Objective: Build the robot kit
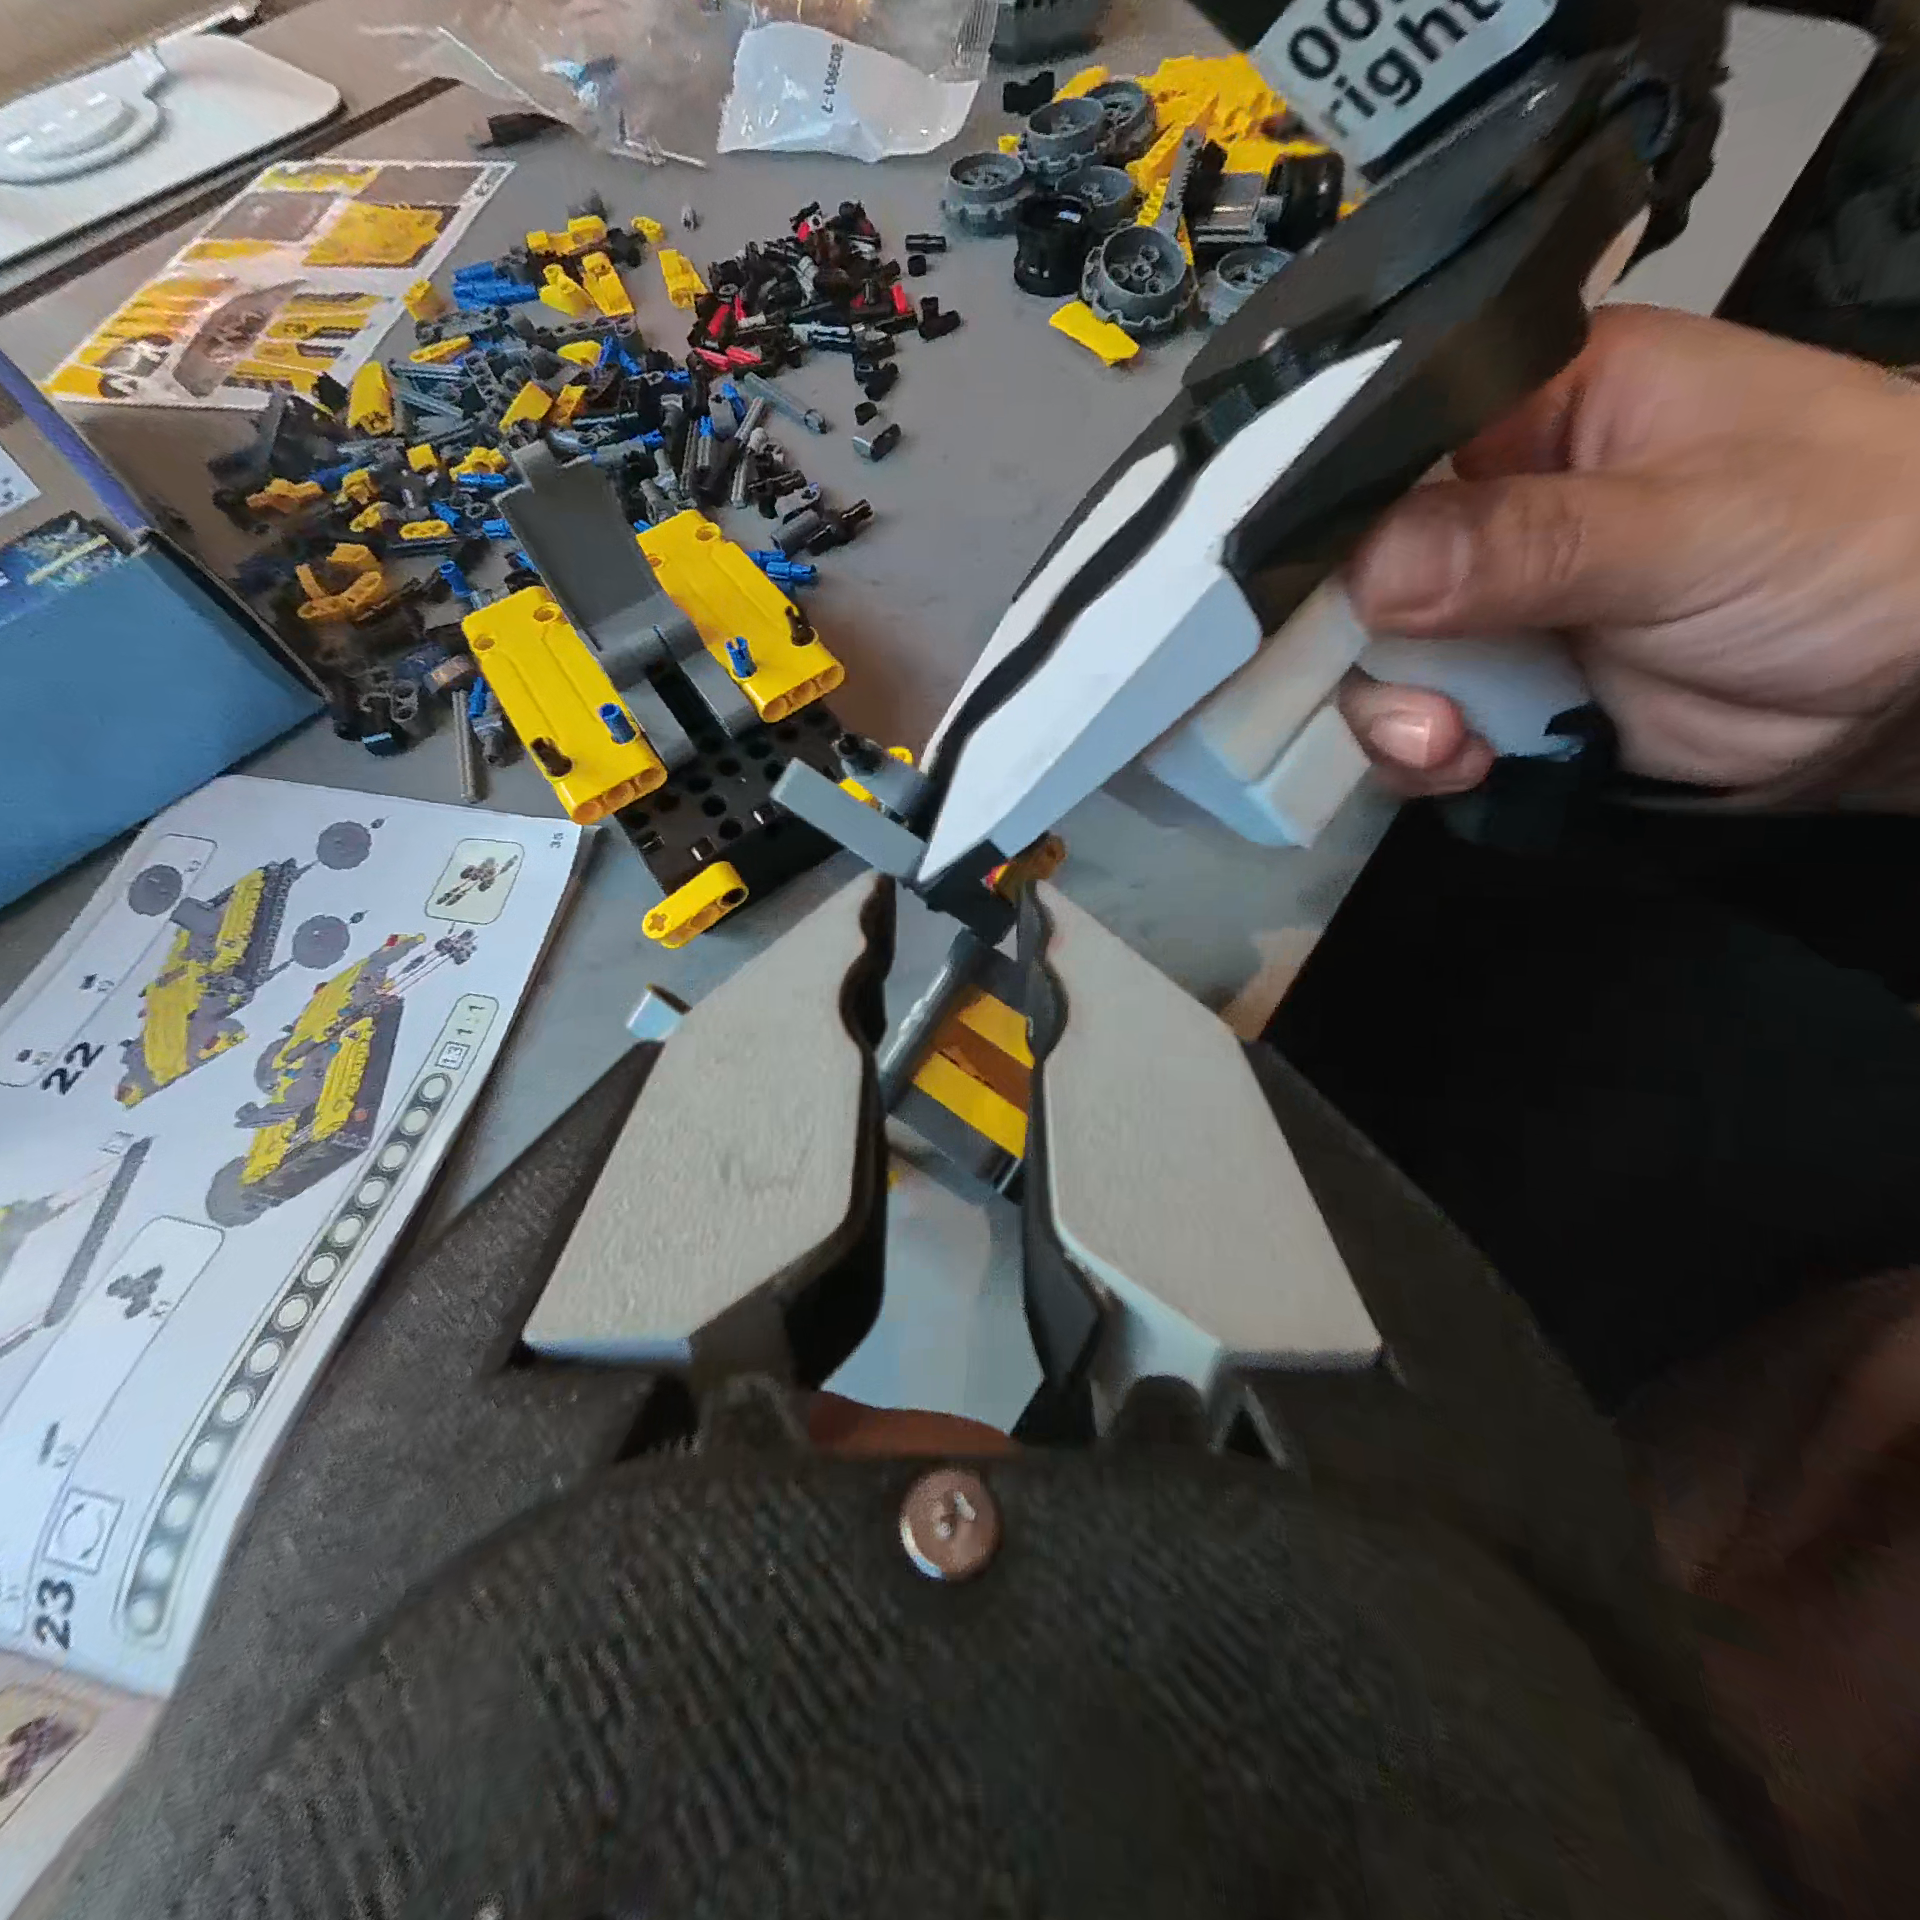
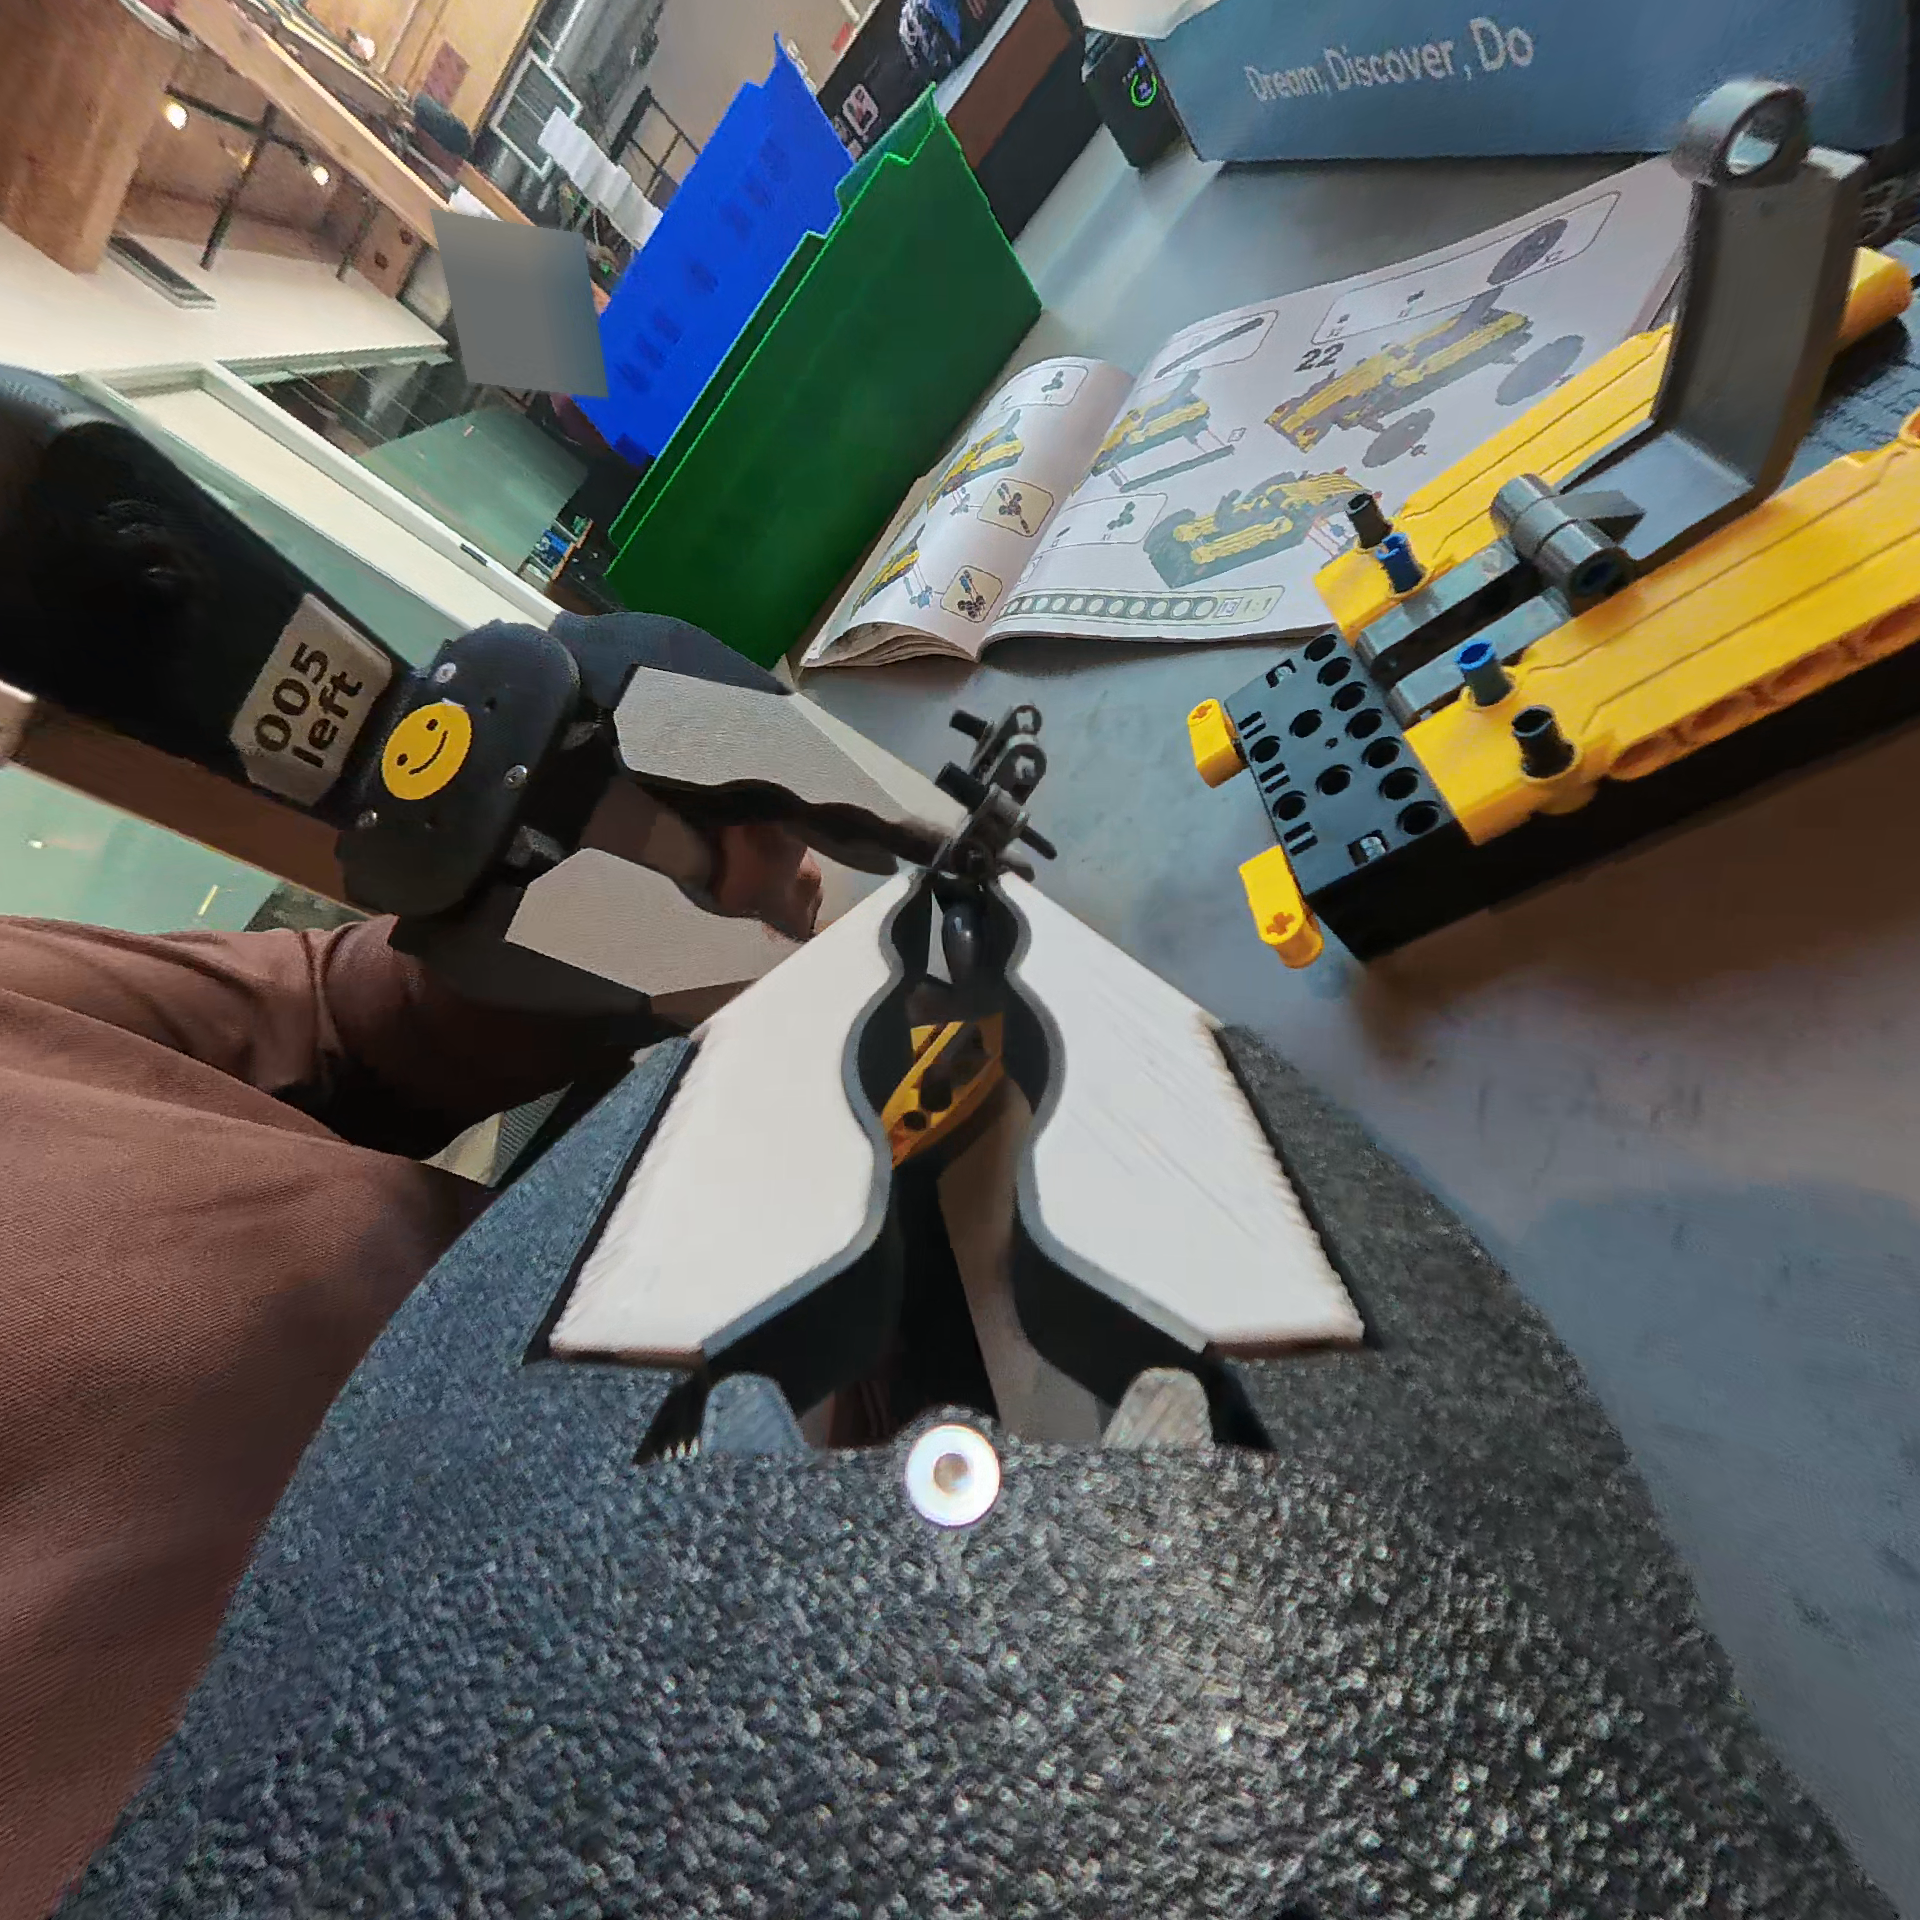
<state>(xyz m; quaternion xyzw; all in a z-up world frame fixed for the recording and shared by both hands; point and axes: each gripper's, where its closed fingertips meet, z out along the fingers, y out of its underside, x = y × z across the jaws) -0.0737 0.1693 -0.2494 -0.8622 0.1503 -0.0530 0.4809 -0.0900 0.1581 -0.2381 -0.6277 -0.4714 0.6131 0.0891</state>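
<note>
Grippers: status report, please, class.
Left gripper shut on small grey-yellow assembly. Right gripper shut on it too. Yellow-black chassis apart on table, untouched.

I see glossy plastic bricks (image 1: 582,312) on a matt grey table (image 1: 997,499), a paper booklet (image 1: 208,1143), crinkled clear bags (image 1: 831,94) — and my gripper (image 2: 961,904) in grainy black plastic with one shiny metal screw (image 2: 951,1473).

small grey-and-yellow assembly (image 1: 961,1049) mostly hidden between left gripper (image 1: 961,925) fingers, yellow beam (image 2: 935,1081) half hidden inside right gripper (image 2: 961,904), blue box (image 1: 114,665) cut by left edge, loose parts pile (image 1: 582,416) too small to sort, hand (image 1: 1662,561) cut by right edge
</note>
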